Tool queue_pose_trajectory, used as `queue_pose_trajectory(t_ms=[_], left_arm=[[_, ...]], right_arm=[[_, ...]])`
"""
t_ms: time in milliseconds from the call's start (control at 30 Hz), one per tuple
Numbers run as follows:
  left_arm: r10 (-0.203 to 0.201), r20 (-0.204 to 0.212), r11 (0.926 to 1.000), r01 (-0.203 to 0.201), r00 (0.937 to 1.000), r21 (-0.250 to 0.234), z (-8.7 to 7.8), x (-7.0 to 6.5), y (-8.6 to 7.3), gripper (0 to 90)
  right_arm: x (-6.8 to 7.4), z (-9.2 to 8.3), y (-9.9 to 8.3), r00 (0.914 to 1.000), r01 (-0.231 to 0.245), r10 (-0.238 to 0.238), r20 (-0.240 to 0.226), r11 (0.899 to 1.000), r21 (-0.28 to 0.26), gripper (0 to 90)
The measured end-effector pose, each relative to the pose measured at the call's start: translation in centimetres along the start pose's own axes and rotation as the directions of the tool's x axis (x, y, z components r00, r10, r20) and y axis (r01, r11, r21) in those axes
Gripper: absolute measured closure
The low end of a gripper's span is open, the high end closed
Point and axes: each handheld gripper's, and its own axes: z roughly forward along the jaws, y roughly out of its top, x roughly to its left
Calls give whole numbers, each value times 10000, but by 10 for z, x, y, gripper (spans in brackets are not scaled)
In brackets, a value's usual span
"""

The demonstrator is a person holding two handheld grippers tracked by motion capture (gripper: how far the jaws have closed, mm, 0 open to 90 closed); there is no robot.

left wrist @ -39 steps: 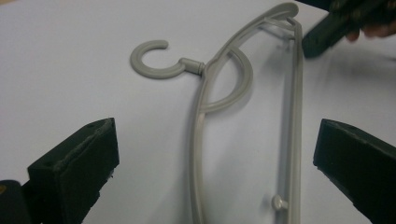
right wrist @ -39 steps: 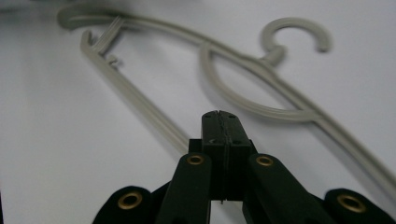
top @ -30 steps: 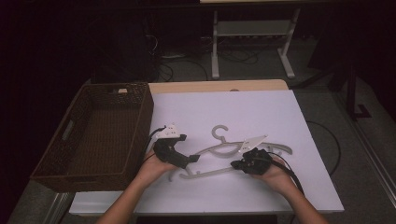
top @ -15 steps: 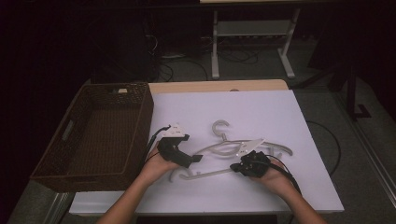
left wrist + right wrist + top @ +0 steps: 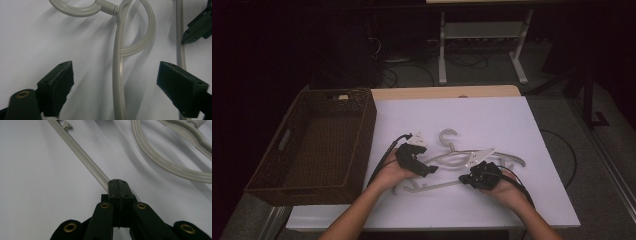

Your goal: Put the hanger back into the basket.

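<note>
On a white surface point(image 5: 492, 120) in a dark room, the right gripper point(image 5: 117, 185) jaws clench a hanger's point(image 5: 452, 161) bottom bar at near centre; the left gripper point(image 5: 115, 85) jaws gape astride its arm. A wicker basket point(image 5: 357, 107) sits left.

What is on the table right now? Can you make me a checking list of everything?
Surface: flat white table top, bare wood strip along its far edge.
Job's things: pale grey plastic clothes hanger lying flat, hook toward the far side; dark brown woven basket at the left, a small pale thing at its far rim, too small to tell.
Clutter: nothing seen.
Grippers: left gripper open, jaws either side of the hanger's arm, not touching; right gripper shut on the hanger's thin bar.
Cables: black cable trailing from the left gripper; another by the right hand.
Surroundings: dark room, white metal stand and floor cables behind.
</note>
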Motion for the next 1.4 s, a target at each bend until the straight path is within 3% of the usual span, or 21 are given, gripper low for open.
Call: queue_pose_trajectory(t_ms=[233, 567, 1033, 1300, 1400], left_arm=[[-2, 85, 9996, 0, 10000, 274, 7, 0, 2, 283], [676, 13, 9961, -676, 9977, 573, 10, -2, 7, 592], [913, -47, 9932, -907, 9958, 735, 13, -4, 11, 797], [551, 54, 9961, -553, 9985, 684, 13, -3, 10, 815], [601, 4, 9957, -599, 9982, 705, 12, -3, 11, 817]], right_arm=[[0, 0, 0, 10000, -12, 12, -6, 10000, -6, 896], [-1, 0, -1, 10000, -45, 45, -32, 10000, -28, 896], [-1, -1, -1, 10000, -43, 43, -16, 10000, -29, 896], [-1, -1, -1, 10000, 20, -20, 5, 10000, -27, 895], [-1, -2, -1, 10000, -9, 8, -39, 10000, -99, 894]])
